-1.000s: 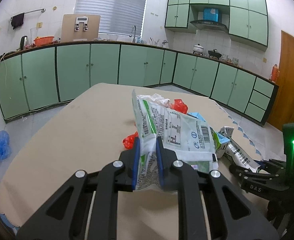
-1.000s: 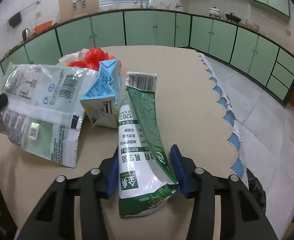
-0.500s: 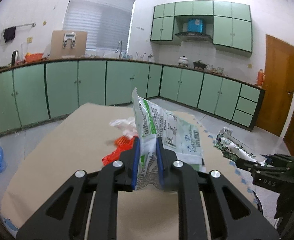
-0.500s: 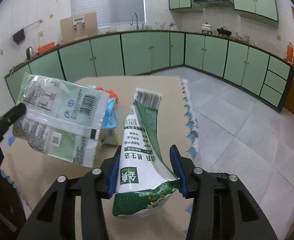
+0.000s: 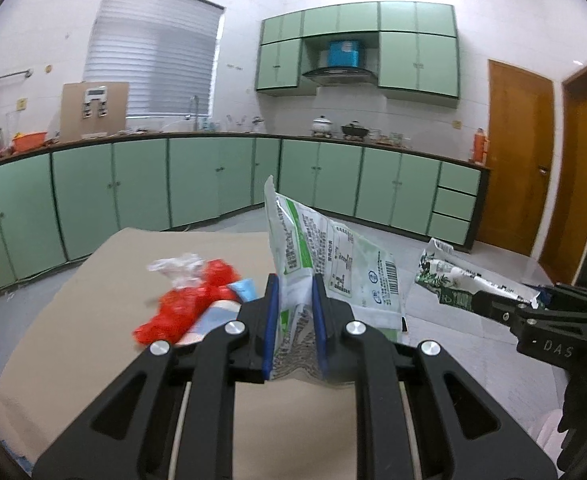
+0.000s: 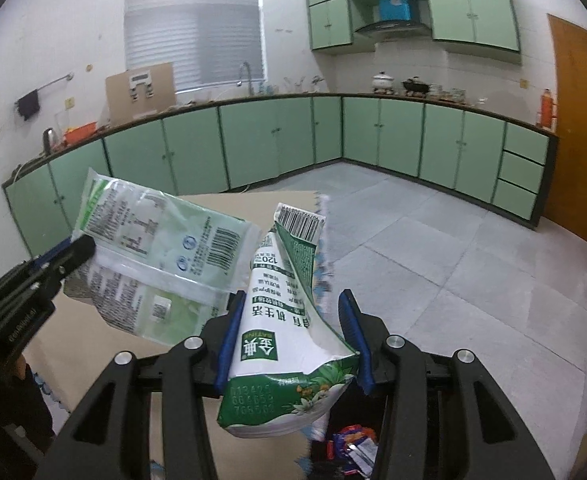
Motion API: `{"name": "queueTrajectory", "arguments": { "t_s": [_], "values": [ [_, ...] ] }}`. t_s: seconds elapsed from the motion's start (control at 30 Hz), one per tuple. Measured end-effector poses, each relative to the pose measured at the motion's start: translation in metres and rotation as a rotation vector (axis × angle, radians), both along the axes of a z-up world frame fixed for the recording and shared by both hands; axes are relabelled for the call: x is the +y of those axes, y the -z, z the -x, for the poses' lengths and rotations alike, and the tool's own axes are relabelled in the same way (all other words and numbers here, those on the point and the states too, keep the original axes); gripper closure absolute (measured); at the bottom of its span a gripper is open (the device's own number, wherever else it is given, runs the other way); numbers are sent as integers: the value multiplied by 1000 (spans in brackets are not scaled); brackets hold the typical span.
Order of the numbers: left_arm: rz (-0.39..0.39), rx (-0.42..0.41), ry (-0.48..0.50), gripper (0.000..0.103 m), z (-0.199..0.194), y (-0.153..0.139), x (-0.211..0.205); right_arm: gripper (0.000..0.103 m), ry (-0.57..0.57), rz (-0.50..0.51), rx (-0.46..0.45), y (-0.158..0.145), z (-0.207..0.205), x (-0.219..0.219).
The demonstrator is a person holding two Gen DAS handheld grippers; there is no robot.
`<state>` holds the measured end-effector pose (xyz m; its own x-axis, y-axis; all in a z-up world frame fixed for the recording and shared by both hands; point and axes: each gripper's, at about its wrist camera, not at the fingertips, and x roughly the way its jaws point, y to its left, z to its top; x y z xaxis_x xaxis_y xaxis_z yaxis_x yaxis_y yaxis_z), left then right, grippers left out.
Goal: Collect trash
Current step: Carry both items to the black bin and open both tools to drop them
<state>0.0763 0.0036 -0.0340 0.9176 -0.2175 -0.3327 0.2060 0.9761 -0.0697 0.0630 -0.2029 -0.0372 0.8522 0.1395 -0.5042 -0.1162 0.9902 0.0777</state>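
The left gripper [image 5: 296, 312] is pinching a flat wrapper [image 5: 333, 272] and the right gripper [image 6: 291, 334] a crushed carton [image 6: 281, 332], both lifted above the table [image 5: 93, 300]; keeping both grips firm is advisable until over the bin [image 6: 345, 448], near right.

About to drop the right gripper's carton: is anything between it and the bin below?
Nothing visible. The carton, shut in the right gripper, hangs just above the open bin, which already holds wrappers. The table edge lies to its left.
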Motion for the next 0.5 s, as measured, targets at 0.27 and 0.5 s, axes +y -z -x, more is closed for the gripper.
{"name": "queueTrajectory", "arguments": {
  "t_s": [0.27,0.5],
  "values": [
    [-11,15,137,88,-8,8,-68,57,120,0,-18,-5,20,-50],
    [-18,34,227,88,-19,23,-125,57,205,-9,-3,4,29,-90]
  ]
}}
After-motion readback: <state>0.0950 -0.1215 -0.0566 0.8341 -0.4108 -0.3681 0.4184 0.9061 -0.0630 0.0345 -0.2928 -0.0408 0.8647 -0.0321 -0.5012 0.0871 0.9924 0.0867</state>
